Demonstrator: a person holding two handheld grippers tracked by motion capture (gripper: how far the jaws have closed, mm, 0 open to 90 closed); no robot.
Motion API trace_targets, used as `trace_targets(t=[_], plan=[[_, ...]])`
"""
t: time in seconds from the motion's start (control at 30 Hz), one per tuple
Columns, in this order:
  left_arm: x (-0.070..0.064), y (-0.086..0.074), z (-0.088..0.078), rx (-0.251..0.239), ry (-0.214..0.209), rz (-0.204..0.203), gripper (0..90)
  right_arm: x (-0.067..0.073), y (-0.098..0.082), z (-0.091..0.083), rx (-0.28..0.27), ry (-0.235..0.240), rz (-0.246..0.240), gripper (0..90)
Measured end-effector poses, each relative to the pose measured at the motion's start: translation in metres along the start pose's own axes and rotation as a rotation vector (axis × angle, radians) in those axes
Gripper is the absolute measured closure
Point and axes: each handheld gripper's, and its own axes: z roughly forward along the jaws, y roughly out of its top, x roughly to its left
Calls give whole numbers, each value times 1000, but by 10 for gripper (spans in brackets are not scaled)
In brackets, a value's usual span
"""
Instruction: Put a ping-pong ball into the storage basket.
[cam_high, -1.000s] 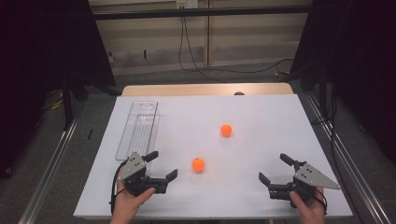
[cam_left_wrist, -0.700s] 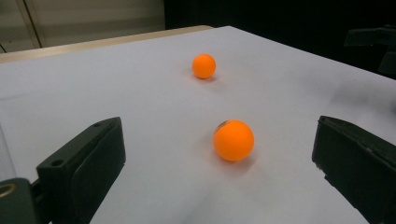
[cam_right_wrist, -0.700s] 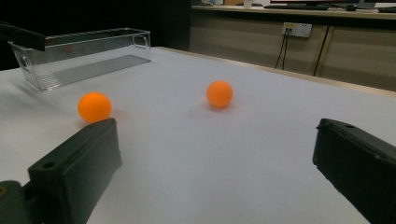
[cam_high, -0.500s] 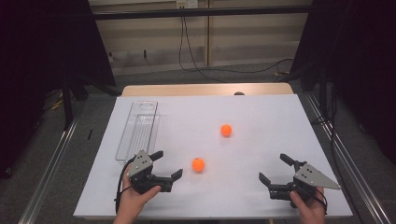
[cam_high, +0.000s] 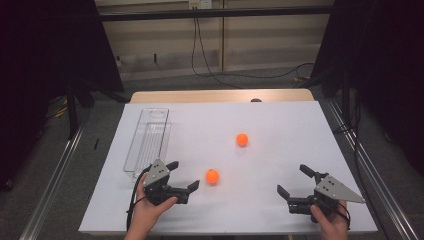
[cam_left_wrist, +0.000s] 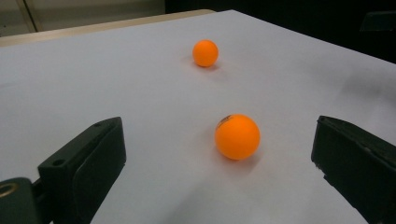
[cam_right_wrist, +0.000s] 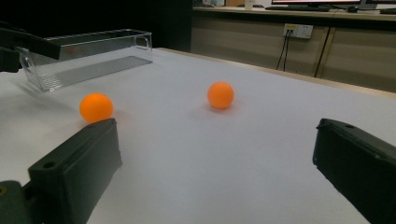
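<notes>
Two orange balls lie on the white table. The near ball (cam_high: 212, 176) (cam_left_wrist: 237, 136) (cam_right_wrist: 96, 107) sits just beyond my left gripper (cam_high: 183, 175) (cam_left_wrist: 219, 163), a little ahead of its open jaws and apart from them. The far ball (cam_high: 242, 139) (cam_left_wrist: 205, 52) (cam_right_wrist: 220, 95) rests near the table's middle. At the front right, my right gripper (cam_high: 295, 180) (cam_right_wrist: 215, 163) stands open with nothing between its jaws, well away from both balls. A hand holds each gripper.
A clear plastic tray (cam_high: 148, 141) (cam_right_wrist: 88, 58) lies lengthwise along the left side of the table (cam_high: 280, 120), just behind the left gripper. Cables hang on the back wall. Metal rails run along both sides of the table.
The left gripper has moved right and slightly forward toward the near ball. The right gripper and both balls have stayed put.
</notes>
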Motion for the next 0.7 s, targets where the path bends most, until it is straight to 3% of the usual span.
trace_targets(t=[0.7], plan=[[-6, 3, 19, 59, -12, 12, 36, 1, 1, 1, 2, 9, -9, 5]])
